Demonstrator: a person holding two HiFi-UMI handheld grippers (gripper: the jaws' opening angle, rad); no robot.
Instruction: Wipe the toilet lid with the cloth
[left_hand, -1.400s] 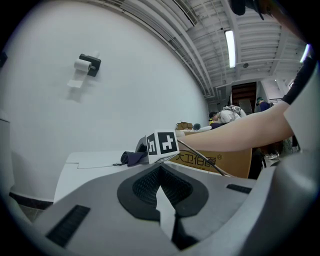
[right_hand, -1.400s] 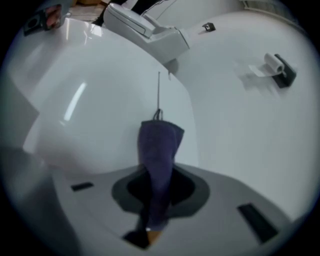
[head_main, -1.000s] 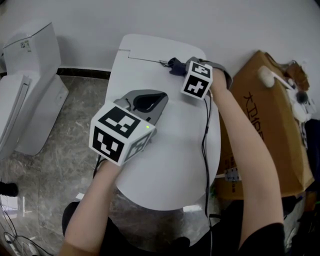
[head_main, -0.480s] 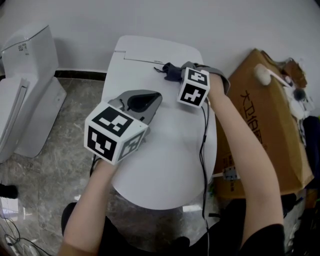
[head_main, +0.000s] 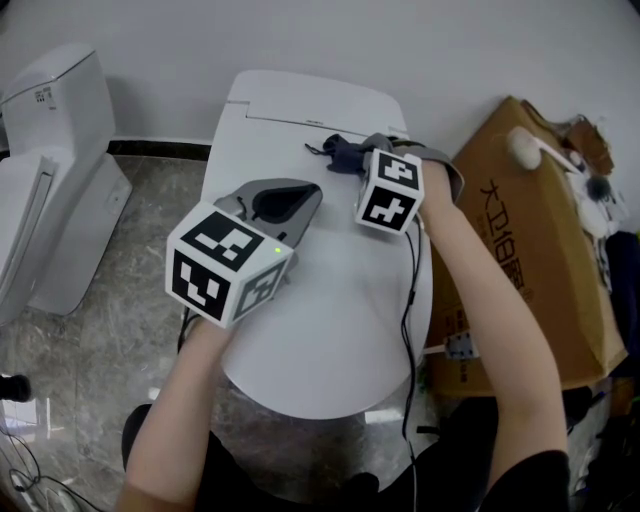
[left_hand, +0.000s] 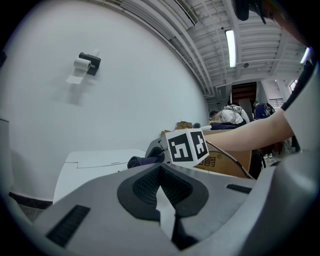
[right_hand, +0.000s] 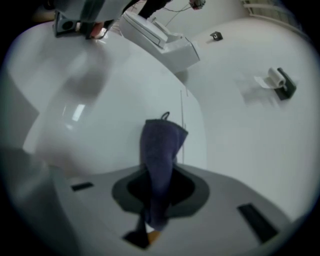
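Observation:
The white toilet lid (head_main: 330, 300) lies shut below me, its hinge end toward the wall. My right gripper (head_main: 345, 158) is shut on a dark blue cloth (head_main: 340, 152), held at the lid's far right part near the hinge; in the right gripper view the cloth (right_hand: 159, 160) sticks out forward from between the jaws onto the lid (right_hand: 100, 130). My left gripper (head_main: 282, 203) hovers over the lid's left middle, jaws shut with nothing between them. From the left gripper view the cloth (left_hand: 142, 161) shows ahead beside the right gripper's marker cube (left_hand: 186, 146).
A second white toilet (head_main: 50, 170) stands at the left on the marble floor. A brown cardboard box (head_main: 540, 260) with a brush in it sits close to the right of the toilet. A black cable (head_main: 408, 300) trails over the lid's right side. A paper roll holder (left_hand: 86, 64) hangs on the wall.
The right gripper has slid the cloth slightly toward me and to the left along the far part of the lid. The left gripper has shifted a little left.

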